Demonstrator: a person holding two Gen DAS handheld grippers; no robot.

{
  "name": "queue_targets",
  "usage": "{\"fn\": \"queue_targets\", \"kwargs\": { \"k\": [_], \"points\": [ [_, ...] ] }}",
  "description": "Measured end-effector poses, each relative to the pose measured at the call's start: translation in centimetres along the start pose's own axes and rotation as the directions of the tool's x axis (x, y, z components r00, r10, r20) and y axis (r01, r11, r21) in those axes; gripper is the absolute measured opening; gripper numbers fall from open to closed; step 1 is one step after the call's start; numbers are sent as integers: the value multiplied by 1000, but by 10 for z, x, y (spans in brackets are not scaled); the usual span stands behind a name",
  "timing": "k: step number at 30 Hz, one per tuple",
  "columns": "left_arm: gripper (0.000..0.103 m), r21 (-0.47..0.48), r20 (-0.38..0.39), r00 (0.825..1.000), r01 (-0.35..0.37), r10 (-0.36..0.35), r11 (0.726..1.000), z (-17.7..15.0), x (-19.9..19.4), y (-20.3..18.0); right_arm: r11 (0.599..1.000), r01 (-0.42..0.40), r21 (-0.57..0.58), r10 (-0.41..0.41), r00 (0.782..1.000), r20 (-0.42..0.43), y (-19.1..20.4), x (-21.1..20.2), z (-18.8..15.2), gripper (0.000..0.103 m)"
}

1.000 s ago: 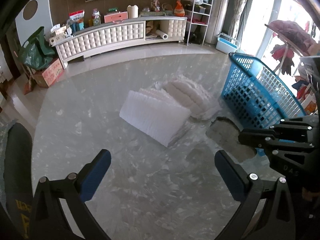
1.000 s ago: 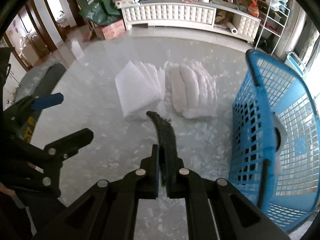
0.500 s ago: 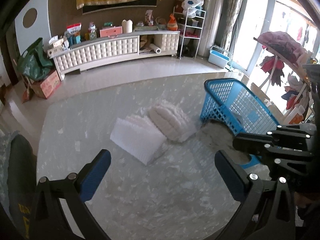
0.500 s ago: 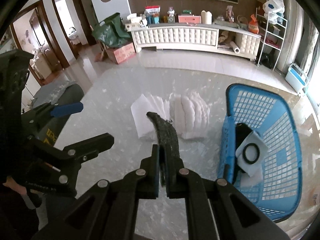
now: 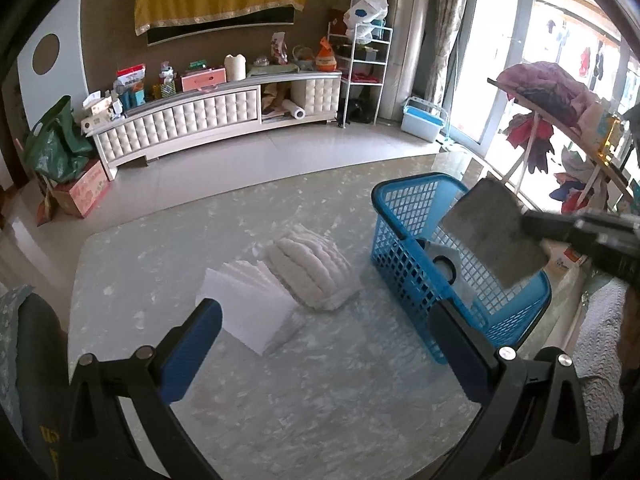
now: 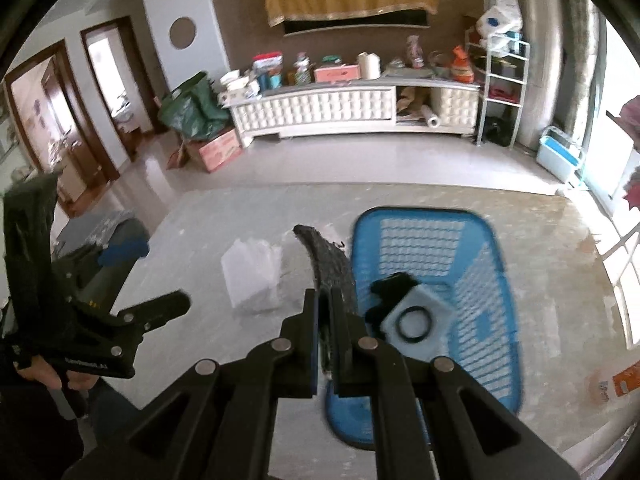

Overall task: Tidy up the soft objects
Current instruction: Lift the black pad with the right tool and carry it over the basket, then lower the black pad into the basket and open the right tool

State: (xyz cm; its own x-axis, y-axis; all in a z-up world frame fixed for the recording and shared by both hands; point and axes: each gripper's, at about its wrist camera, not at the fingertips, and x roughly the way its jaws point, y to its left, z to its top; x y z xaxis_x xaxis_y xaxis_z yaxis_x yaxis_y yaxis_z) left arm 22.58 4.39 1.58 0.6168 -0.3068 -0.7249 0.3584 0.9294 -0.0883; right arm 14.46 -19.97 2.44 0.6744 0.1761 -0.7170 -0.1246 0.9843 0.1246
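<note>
Left wrist view: we see a marble table [image 5: 320, 392] bearing a blue basket [image 5: 404, 248] at right, quilted white pad [image 5: 312, 272] and foam sheets [image 5: 248, 312]. Our left gripper [image 5: 320, 344] gapes empty; our right gripper [image 6: 326, 320] clamps a grey scouring pad [image 5: 492, 236] above the basket.

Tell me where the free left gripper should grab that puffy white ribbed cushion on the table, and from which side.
Grip the puffy white ribbed cushion at its near short end, coming from above with the open left gripper. Its ridges run lengthwise, so pinching across one or two should bunch the soft fabric. The flat white sheets overlap its left side and the blue basket crowds the right.
</note>
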Motion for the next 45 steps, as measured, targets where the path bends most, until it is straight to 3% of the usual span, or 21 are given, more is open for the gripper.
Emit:
{"fn": "queue_targets", "kwargs": {
  "k": [8, 20, 28, 35, 45],
  "points": [
    [103, -5, -47, 999, -4, 4, 1000, -6, 23, 11, 995, 95, 7, -95, 995, -27, -35, 17, 5, 4],
    [103, -83, -145, 987, -81, 69, 993, -18, 83, 67, 990, 137, 40, -129, 980, -149, -68, 83, -6, 4],
    [103, -81, -221, 971, -115, 94, 990, -19, 134, 82, 997, 67, 41, -55, 968, -245, -56, 112, -14, 4],
    [103, -126, -257, 964, -109, 74, 986, -23, 161, 94, 999, 38, 25, -29, 951, -308, -49, 120, -14, 4],
    [103, -25, -290, 952, -110, 98, 994, -29, 189, 83, 999, 33, 32, -20, 939, -343, -47, 121, -14, 6]
  ]
}}
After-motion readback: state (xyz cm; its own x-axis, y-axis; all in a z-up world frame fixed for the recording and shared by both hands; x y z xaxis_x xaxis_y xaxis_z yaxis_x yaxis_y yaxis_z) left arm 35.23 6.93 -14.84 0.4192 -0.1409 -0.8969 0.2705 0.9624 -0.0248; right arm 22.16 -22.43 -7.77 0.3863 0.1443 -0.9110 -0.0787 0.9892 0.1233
